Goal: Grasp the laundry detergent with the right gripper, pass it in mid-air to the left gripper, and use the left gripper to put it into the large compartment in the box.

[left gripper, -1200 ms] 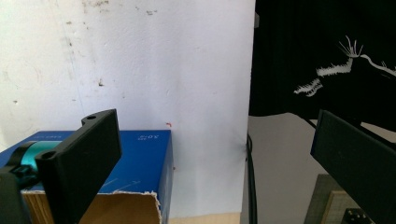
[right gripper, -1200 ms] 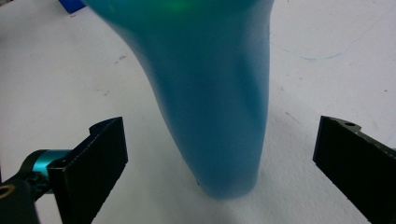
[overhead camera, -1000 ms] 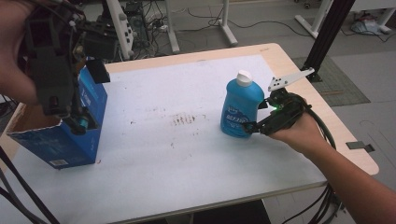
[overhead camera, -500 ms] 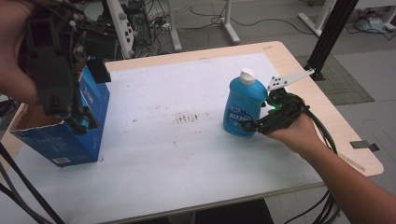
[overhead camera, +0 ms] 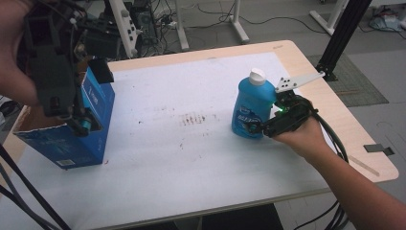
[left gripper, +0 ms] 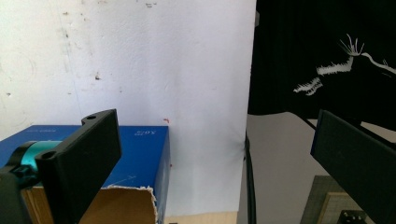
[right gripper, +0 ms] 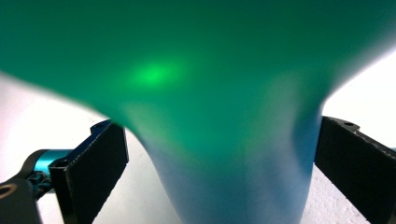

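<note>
A blue bottle (overhead camera: 250, 109) with a white cap stands upright on the white table cover (overhead camera: 191, 158), right of centre. My right gripper (overhead camera: 256, 127) reaches in from the right at the bottle's lower body, jaws on either side. In the right gripper view the bottle (right gripper: 219, 140) looms blurred between the wide-spread jaws of that gripper (right gripper: 224, 158), with thin gaps showing on both sides. My left gripper (overhead camera: 91, 103) is held high over an open blue cardboard box (overhead camera: 72, 143) at the left edge, jaws open and holding nothing. The left gripper (left gripper: 215, 135) looks down on the box (left gripper: 140, 149).
Bare wooden table edge (overhead camera: 335, 110) runs along the right and back. A black post (overhead camera: 342, 38) rises off the far right corner. Stands and cables crowd the floor behind the table. A dark garment (left gripper: 327, 56) shows in the left gripper view.
The bottle has shifted slightly up and to the right in the high view. My right hand stays beside it. The left gripper has barely moved.
</note>
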Demonstrator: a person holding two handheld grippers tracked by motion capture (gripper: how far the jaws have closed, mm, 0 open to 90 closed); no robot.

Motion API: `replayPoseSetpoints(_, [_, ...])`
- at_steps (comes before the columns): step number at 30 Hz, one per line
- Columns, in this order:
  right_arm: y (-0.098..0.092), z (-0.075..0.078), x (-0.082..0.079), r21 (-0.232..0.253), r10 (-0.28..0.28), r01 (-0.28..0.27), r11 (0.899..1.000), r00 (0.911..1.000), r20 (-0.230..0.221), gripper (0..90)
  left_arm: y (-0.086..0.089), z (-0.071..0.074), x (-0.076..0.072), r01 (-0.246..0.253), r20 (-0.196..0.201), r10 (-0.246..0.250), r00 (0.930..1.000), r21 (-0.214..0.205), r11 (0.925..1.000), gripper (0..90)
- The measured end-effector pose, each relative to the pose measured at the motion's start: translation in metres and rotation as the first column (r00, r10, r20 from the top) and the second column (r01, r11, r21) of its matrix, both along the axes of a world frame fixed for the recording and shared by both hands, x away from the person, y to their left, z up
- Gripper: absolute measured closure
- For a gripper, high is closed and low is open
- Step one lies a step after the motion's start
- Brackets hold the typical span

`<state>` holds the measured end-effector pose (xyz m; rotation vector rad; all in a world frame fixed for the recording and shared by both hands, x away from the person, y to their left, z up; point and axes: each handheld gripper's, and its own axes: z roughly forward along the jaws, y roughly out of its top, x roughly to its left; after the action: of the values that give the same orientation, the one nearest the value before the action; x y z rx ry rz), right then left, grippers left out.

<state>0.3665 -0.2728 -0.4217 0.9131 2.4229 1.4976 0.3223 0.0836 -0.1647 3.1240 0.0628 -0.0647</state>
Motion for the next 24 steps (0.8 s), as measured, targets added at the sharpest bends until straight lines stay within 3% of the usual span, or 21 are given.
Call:
replayPoseSetpoints(4, [0.0004, -0.0001, -0.0008, -0.006, -0.007, 0.007, 1.000, 0.9999, 0.015, 9.3, 0.0000, 0.0000, 0.0004, 0.000, 0.000, 0.000, 1.0000, 0.000, 1.0000, 1.8])
replayPoseSetpoints(5, [-0.0006, 0.0001, -0.0015, 0.003, 0.000, 0.000, 1.000, 0.9996, 0.029, 16.0, 0.0002, -0.0003, 0.0002, -0.006, -0.001, 0.006, 1.0000, 0.000, 1.0000, 1.8])
replayPoseSetpoints(16, [0.0004, -0.0014, -0.0008, 0.002, -0.009, 0.009, 1.000, 0.9994, 0.032, 18.3, 0.0012, -0.0020, 0.0021, -0.004, -0.005, 0.004, 1.0000, 0.000, 1.0000, 1.8])
replayPoseSetpoints(18, [0.0001, -0.0015, -0.0010, 0.006, -0.005, 0.005, 1.000, 0.9992, 0.040, 24.4, 0.0011, -0.0021, 0.0022, -0.005, -0.004, 0.005, 1.0000, 0.000, 1.0000, 1.8])
replayPoseSetpoints(24, [0.0008, -0.0015, -0.0012, 0.009, -0.005, 0.004, 1.000, 0.9992, 0.039, 26.2, 0.0014, -0.0014, 0.0021, -0.007, -0.006, 0.007, 1.0000, 0.000, 1.0000, 1.8])
